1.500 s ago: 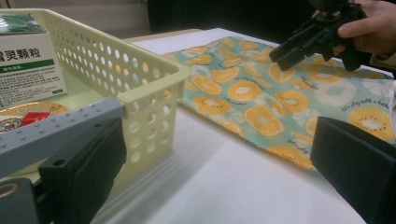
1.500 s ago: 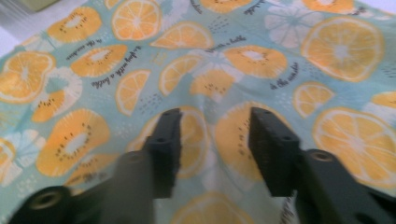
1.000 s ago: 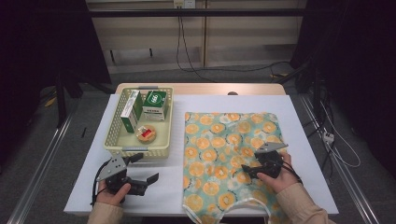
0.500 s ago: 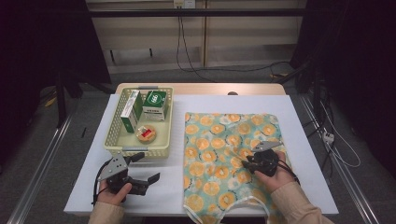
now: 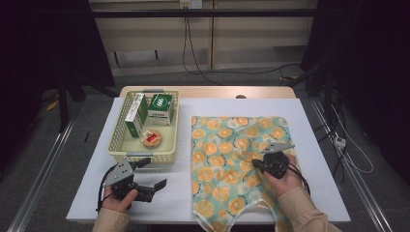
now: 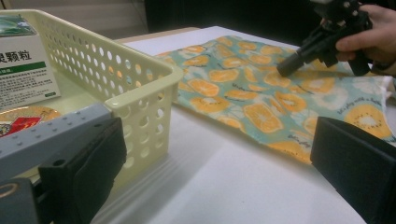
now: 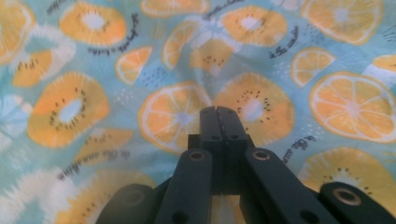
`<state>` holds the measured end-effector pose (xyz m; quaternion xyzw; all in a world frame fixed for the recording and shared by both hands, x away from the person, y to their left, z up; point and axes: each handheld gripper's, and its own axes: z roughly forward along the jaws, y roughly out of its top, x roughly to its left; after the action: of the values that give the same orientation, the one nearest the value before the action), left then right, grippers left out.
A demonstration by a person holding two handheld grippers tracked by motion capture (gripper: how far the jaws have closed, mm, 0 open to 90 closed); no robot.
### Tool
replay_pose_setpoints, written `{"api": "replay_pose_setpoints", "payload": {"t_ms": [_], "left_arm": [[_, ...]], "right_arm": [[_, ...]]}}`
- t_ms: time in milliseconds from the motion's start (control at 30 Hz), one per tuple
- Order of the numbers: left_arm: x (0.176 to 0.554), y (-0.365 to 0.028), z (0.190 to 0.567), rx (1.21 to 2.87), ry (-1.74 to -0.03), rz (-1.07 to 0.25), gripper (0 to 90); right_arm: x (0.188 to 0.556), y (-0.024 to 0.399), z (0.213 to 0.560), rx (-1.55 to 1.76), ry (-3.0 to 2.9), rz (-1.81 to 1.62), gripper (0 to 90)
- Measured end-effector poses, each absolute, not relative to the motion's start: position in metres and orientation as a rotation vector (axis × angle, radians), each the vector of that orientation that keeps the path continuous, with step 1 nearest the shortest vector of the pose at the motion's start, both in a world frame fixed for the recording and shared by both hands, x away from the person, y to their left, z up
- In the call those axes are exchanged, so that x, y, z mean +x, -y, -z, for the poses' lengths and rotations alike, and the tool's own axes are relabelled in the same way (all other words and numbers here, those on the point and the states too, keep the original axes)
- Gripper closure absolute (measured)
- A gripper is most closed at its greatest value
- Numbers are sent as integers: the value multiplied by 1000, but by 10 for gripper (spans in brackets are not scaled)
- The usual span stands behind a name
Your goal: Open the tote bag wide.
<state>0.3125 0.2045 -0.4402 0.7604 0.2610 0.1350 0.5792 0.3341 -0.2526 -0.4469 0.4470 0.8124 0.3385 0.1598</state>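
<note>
My right gripper (image 5: 256,166) has just been closing, and its jaws now sit pressed together, pinching the fruit-print cloth (image 5: 232,159) spread over the right half of the table (image 5: 319,145). My left gripper (image 5: 147,183) sits wide open at the near left, just in front of the basket (image 5: 116,145), well apart from the cloth.

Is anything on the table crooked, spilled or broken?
Nothing is spilled or broken. The fruit-print cloth is wrinkled around the right claw, and its near edge hangs over the table edge.

Table (image 5: 208,108): basket (image 5: 117,146) at left holding two upright boxes (image 5: 151,110) behind a round packet (image 5: 151,138); cloth (image 5: 232,159) spread flat at right, apart from basket.
</note>
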Motion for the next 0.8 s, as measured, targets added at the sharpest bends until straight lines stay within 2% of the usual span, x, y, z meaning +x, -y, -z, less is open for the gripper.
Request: {"api": "replay_pose_setpoints", "payload": {"t_ms": [267, 800], "left_arm": [[314, -205, 441, 1781, -606, -311, 33], [313, -206, 442, 1778, -617, -306, 32]], "right_arm": [[359, 248, 433, 1235, -2296, -944, 900], [388, 266, 415, 1311, -2132, -1017, 900]]}}
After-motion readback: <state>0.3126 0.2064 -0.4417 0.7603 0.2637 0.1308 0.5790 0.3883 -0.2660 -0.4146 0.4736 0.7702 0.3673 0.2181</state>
